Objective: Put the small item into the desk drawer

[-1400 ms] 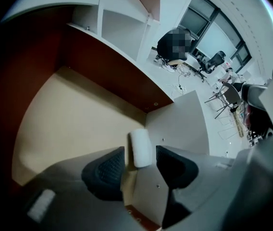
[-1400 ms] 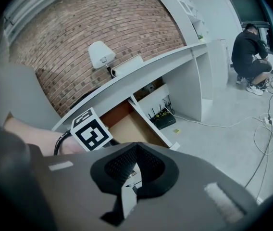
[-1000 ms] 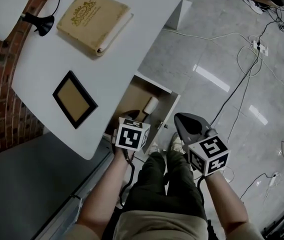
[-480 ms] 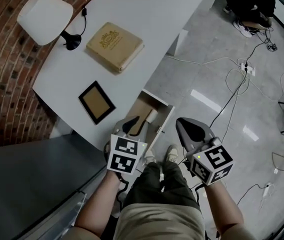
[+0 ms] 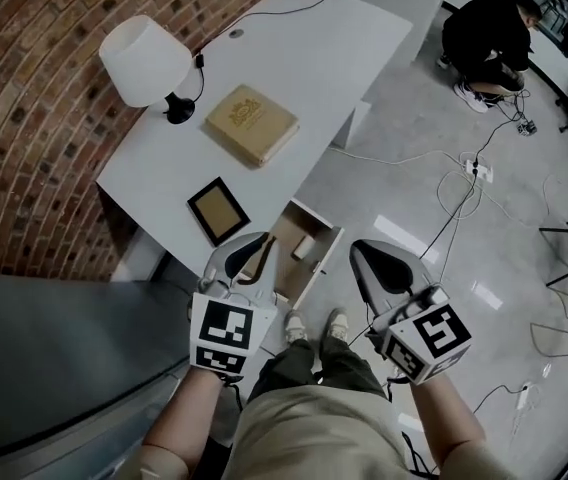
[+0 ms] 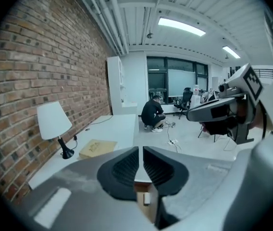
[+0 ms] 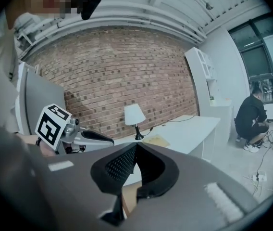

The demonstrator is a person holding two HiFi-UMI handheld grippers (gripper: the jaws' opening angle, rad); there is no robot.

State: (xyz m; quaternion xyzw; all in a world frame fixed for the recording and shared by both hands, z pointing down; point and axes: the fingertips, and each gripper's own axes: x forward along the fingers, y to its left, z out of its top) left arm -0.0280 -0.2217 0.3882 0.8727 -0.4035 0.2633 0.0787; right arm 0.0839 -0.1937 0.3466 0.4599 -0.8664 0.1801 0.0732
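The small pale item point(image 5: 302, 247) lies inside the open wooden desk drawer point(image 5: 289, 230), and shows below the jaws in the left gripper view point(image 6: 147, 198). My left gripper point(image 5: 256, 246) hovers above the drawer's near left corner, well clear of the item. Its jaws are closing, with only a thin slit between the pads point(image 6: 127, 165) and nothing in it. My right gripper point(image 5: 364, 256) is held over the floor to the right of the drawer. Its tips point(image 7: 136, 146) touch, and it holds nothing.
The white desk point(image 5: 294, 58) carries a lamp point(image 5: 144, 58), a tan book point(image 5: 251, 123) and a black picture frame point(image 5: 219, 211). A brick wall point(image 5: 34, 88) runs behind it. A person point(image 5: 489, 38) crouches on the floor beyond, beside cables point(image 5: 464, 183). My feet point(image 5: 309, 323) stand below the drawer.
The head view has pulled back and up, so the desk looks smaller. Both grippers have drawn away from the drawer. The left jaws have narrowed. The small item stays in the drawer.
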